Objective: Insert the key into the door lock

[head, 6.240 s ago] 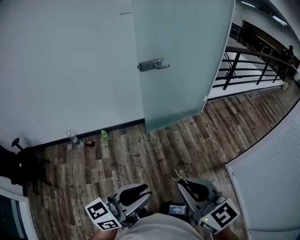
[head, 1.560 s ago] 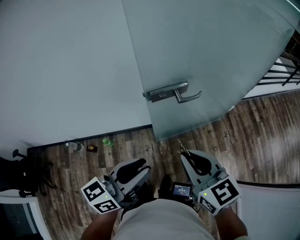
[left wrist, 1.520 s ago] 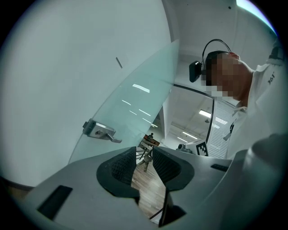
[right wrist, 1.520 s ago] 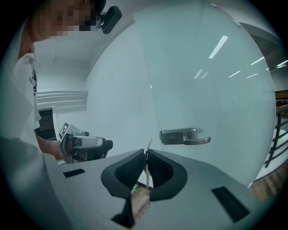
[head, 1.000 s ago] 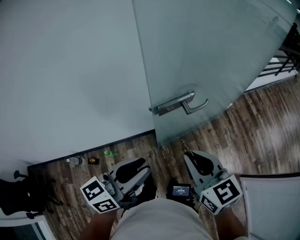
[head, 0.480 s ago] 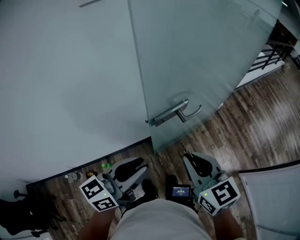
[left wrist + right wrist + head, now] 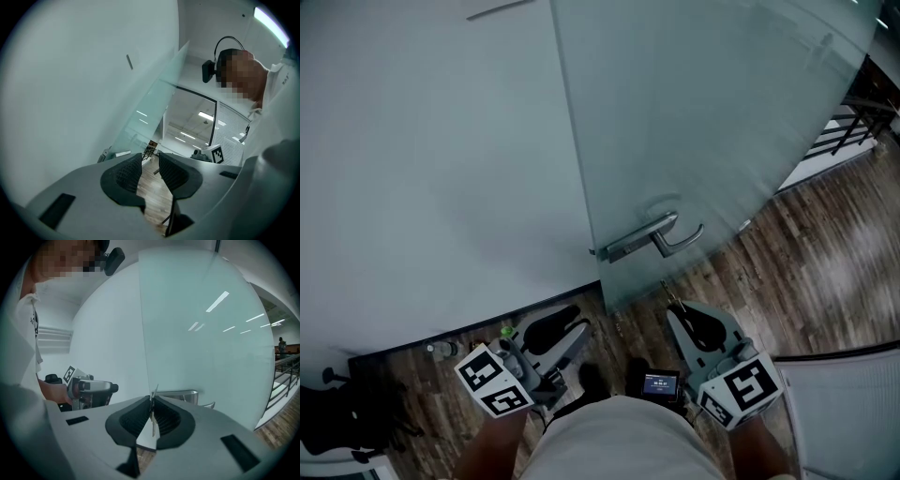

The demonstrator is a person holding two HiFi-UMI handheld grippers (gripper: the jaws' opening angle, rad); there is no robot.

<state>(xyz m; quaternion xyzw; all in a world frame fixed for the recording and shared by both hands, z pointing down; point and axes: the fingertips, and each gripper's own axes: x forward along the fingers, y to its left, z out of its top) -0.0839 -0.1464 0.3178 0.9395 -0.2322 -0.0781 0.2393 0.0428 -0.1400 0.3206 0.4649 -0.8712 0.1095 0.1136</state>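
Note:
A frosted glass door [image 7: 703, 122] stands ahead with a metal lever handle [image 7: 654, 234] on a long lock plate [image 7: 619, 249]; I cannot make out a keyhole. My right gripper [image 7: 680, 311] is below the handle, shut on a small key [image 7: 668, 293] that sticks out past the fingertips. In the right gripper view the key [image 7: 153, 422] stands upright between the pads, with the handle [image 7: 180, 394] just behind my gripper [image 7: 152, 400]. My left gripper [image 7: 577, 328] is held low at the left, open a little and holding nothing [image 7: 150, 157].
A plain wall [image 7: 431, 169] adjoins the door's left edge. Small bottles [image 7: 441, 350] and a green item [image 7: 506, 331] lie by the skirting. A black chair [image 7: 328, 417] is at bottom left, a railing [image 7: 862, 108] at top right, a white slatted panel [image 7: 853, 403] at the right.
The door and handle have come much closer over the last seconds. In the last half second my left gripper shifted slightly left; the right gripper still holds the key below the handle.

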